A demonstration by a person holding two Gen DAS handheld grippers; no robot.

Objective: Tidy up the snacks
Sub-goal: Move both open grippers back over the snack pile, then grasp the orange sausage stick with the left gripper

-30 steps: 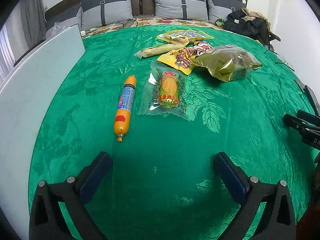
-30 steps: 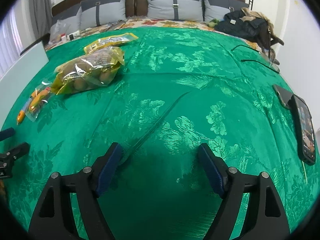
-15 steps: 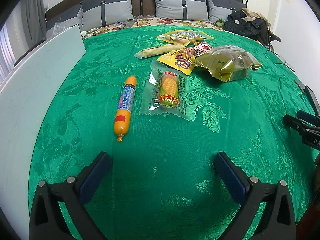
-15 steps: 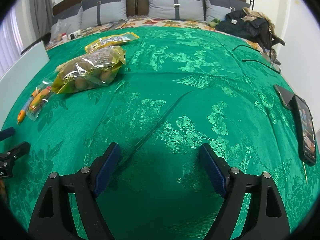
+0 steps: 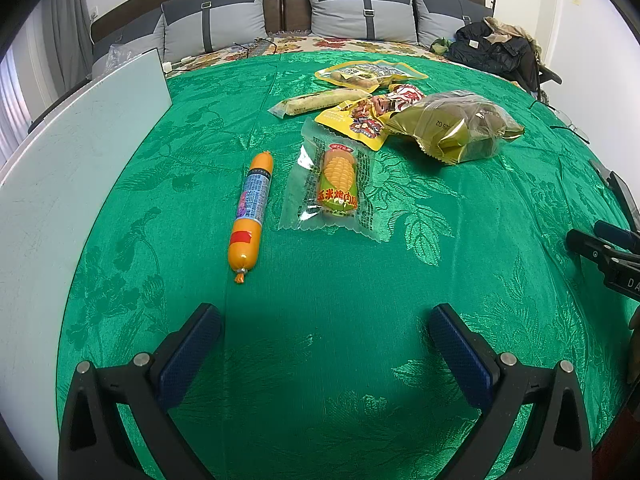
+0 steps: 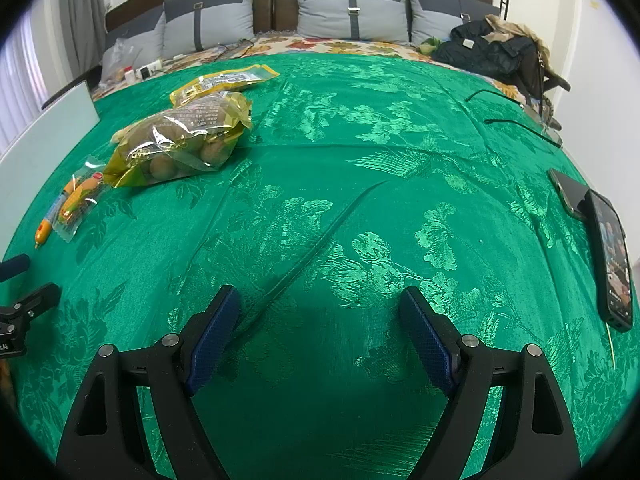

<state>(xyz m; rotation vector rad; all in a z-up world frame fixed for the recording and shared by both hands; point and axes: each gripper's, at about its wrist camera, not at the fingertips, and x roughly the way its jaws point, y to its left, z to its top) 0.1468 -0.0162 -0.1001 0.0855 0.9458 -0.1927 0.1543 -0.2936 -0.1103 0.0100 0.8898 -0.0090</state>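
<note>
Nothing sorted yet: your left tongs [image 5: 324, 336] and right tongs [image 6: 320, 316] gape empty, sausage [image 5: 250, 210], corn packet [image 5: 334, 186] and bags untouched mid-bed.

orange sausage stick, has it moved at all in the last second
No. In the left wrist view the orange sausage stick lies just left of the corn snack packet, same spot and same angle as before.

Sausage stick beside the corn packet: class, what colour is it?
Orange sausage stick with a blue label; the left wrist view shows it best.
</note>
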